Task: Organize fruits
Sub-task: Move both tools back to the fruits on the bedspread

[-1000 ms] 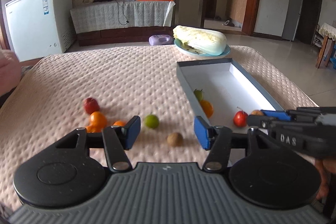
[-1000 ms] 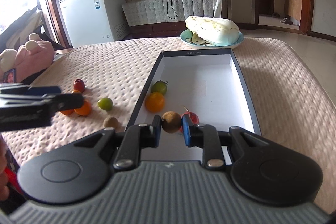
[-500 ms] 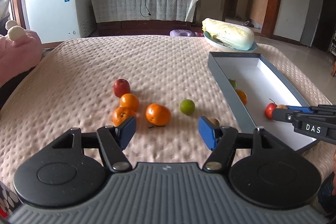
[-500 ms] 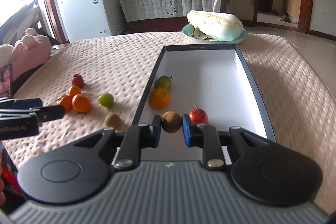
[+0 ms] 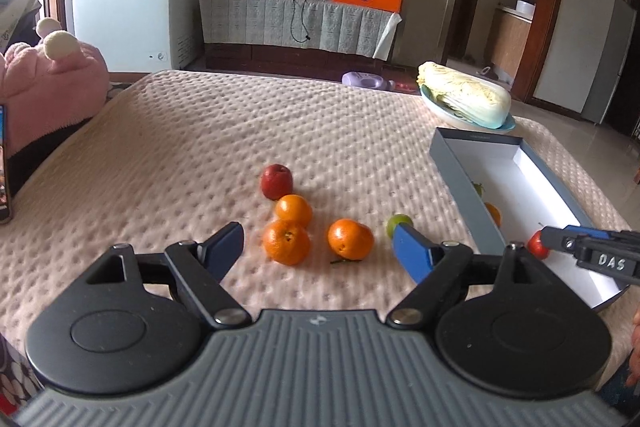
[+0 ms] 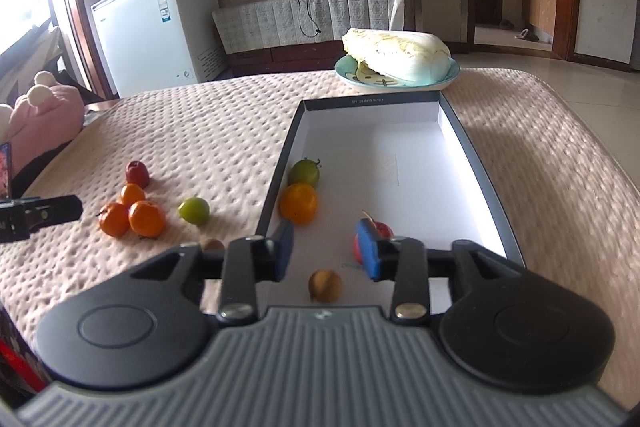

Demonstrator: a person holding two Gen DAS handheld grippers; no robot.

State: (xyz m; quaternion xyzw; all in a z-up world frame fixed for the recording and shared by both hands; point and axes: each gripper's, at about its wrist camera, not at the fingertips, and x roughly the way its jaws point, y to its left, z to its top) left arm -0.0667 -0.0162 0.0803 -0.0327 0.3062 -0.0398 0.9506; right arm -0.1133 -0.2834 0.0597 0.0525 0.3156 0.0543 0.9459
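My right gripper (image 6: 325, 254) is open over the near end of the grey box (image 6: 472, 155). A small brown fruit (image 6: 325, 285) lies free on the box floor below it. The box also holds a green fruit (image 6: 304, 173), an orange (image 6: 298, 203) and a red fruit (image 6: 382, 228). My left gripper (image 5: 318, 247) is open and empty above the bedspread, just short of three oranges (image 5: 287, 242), a red apple (image 5: 276, 181) and a green fruit (image 5: 398, 221). Another brown fruit (image 6: 211, 245) lies beside the box.
A plate with a cabbage (image 6: 396, 57) stands beyond the box's far end. A pink plush toy (image 5: 48, 83) lies at the bed's left edge. The right gripper's fingers (image 5: 592, 251) show at the right of the left wrist view.
My right gripper opened and let the brown fruit drop into the box. My left gripper swung left, bringing the oranges and apple between its fingers.
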